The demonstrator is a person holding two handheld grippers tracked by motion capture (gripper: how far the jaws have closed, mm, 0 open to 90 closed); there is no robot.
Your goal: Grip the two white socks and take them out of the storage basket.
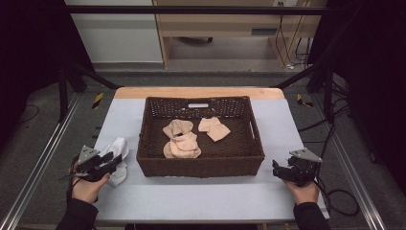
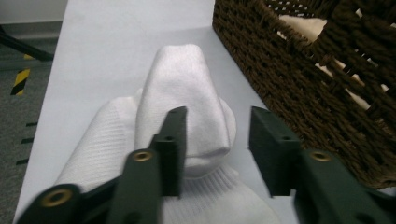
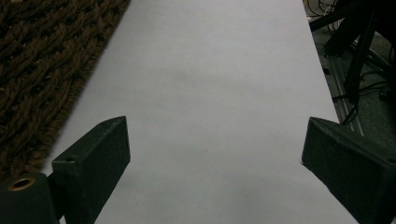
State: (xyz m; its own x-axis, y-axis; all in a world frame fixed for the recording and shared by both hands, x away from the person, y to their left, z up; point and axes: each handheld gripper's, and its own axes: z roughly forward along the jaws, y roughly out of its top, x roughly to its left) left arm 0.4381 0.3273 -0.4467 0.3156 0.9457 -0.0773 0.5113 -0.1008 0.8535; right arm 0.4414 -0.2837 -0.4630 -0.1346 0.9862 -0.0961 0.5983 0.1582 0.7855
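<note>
A white sock bundle (image 1: 118, 155) lies on the table to the left of the brown wicker basket (image 1: 158, 165). My left gripper (image 1: 111, 159) hovers over its near end, jaws open. In the left gripper view the white sock (image 2: 182, 93) lies under and between the parted fingers (image 2: 273, 149), not clamped. Inside the basket lie beige socks (image 1: 182, 141) and another beige piece (image 1: 214, 128). My right gripper (image 1: 279, 169) sits low at the basket's right front corner, open wide over bare table (image 3: 210, 93).
The basket wall (image 2: 299, 70) stands close on the right of my left gripper, and the basket (image 3: 42, 79) is also at the left of my right gripper. The table edge and dark frame legs (image 3: 359, 60) lie to the right. Cables trail on the floor (image 1: 344, 201).
</note>
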